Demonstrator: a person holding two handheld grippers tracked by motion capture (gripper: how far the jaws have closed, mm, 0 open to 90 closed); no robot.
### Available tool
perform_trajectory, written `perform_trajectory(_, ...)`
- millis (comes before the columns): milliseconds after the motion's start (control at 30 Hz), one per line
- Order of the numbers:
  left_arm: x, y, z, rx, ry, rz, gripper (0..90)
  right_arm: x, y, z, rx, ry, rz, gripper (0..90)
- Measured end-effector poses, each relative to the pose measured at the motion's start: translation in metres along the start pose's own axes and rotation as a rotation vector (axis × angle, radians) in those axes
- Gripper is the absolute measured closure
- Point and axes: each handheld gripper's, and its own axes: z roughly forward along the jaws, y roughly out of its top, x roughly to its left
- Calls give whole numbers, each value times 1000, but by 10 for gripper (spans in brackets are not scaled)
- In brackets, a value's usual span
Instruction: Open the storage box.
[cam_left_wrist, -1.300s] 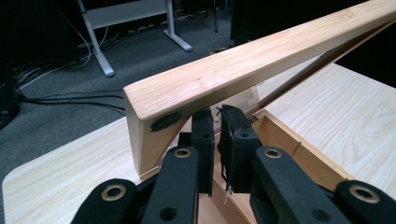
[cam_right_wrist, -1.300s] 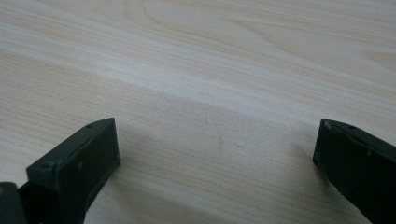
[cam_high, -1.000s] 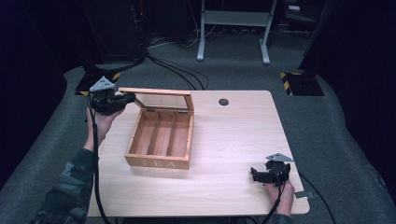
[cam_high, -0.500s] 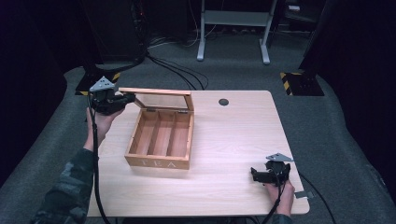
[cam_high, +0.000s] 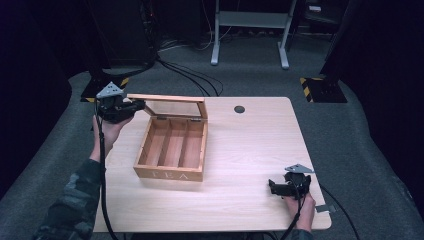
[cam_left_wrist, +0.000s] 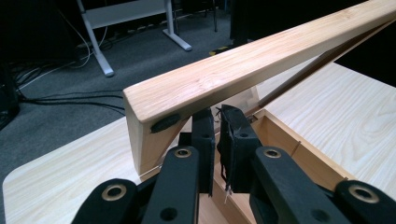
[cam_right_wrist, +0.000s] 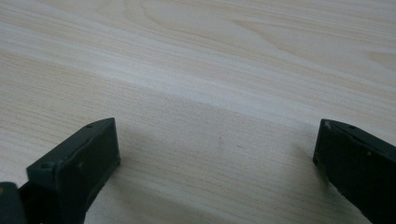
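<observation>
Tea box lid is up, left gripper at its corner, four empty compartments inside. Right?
Not quite: the tea box has three empty compartments, not four, as the high view shows. The lid is up, with the left gripper at its corner.

The tea box (cam_high: 171, 150) is pale, smooth wood with a matt finish; its raised lid (cam_high: 167, 106) frames a clear glossy pane. The table (cam_high: 250, 145) is light matt wood-grain. Both grippers, left (cam_high: 134, 105) and right (cam_high: 272, 187), look like matt black plastic.
</observation>
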Motion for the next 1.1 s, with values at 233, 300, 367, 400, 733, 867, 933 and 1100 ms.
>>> perform_trajectory(233,-1,-1,0,0,-2,-2,838,0,0,0,0,1,-1,0)
perform_trajectory(300,0,-1,0,-1,-3,-5,838,0,0,0,0,1,-1,0)
perform_trajectory(367,0,-2,0,-2,-2,-8,838,0,0,0,0,1,-1,0)
perform_trajectory(400,0,-2,1,-1,-2,-8,838,0,0,0,0,1,-1,0)
perform_trajectory(733,0,-2,0,-3,-4,-9,853,0,0,0,1,3,-1,0)
perform_trajectory(867,0,-1,0,-4,-4,-6,853,0,0,0,1,3,-1,0)
perform_trajectory(933,0,-1,0,-4,-4,-6,853,0,0,0,1,3,-1,0)
perform_trajectory(1100,0,-1,0,-5,-5,-5,857,0,0,0,1,3,-1,0)
